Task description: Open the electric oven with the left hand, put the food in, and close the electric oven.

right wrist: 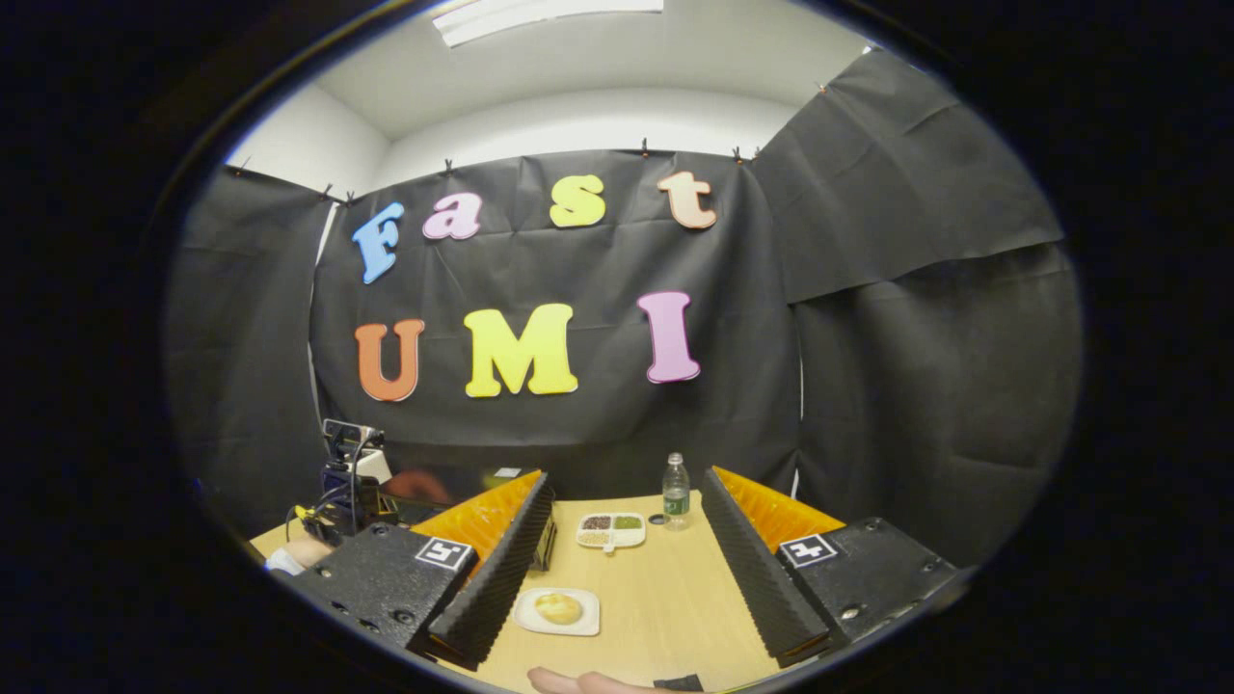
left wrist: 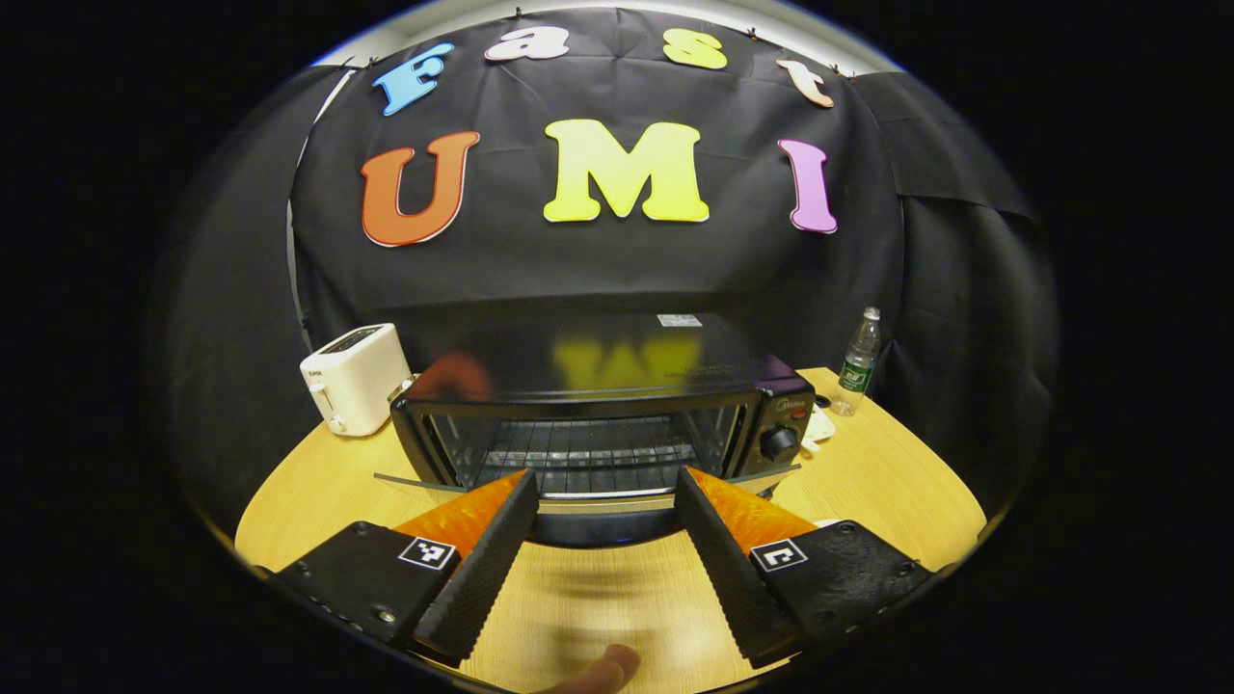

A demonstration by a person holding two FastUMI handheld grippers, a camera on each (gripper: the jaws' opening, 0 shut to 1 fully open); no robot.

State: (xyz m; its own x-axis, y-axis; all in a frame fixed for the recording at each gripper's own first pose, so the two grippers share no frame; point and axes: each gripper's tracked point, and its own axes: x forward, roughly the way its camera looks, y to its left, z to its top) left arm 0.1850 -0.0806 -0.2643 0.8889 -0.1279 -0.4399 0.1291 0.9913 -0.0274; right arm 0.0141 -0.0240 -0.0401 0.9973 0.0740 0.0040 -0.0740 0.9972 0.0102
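The black electric oven [left wrist: 617, 361] stands mid-table with its door [left wrist: 598, 501] folded down about level, and the wire rack [left wrist: 578, 453] inside is bare. My left gripper [left wrist: 607, 479] is open just in front of it, one finger at each side of the door's front edge. My right gripper [right wrist: 627, 479] is open over the table. Below it and a little left, a bread roll [right wrist: 559, 607] lies on a small white plate [right wrist: 528, 622], close by the gripper's left finger. The other gripper [right wrist: 349, 477] and the hand holding it are at far left in the right gripper view.
A white toaster [left wrist: 354, 378] stands left of the oven. Right of it stand a water bottle [left wrist: 861, 361] [right wrist: 676, 492] and a divided white dish [right wrist: 610, 528] holding small portions. The wooden table [left wrist: 868, 482] ends at a rounded edge. A fingertip [left wrist: 603, 670] shows at the bottom.
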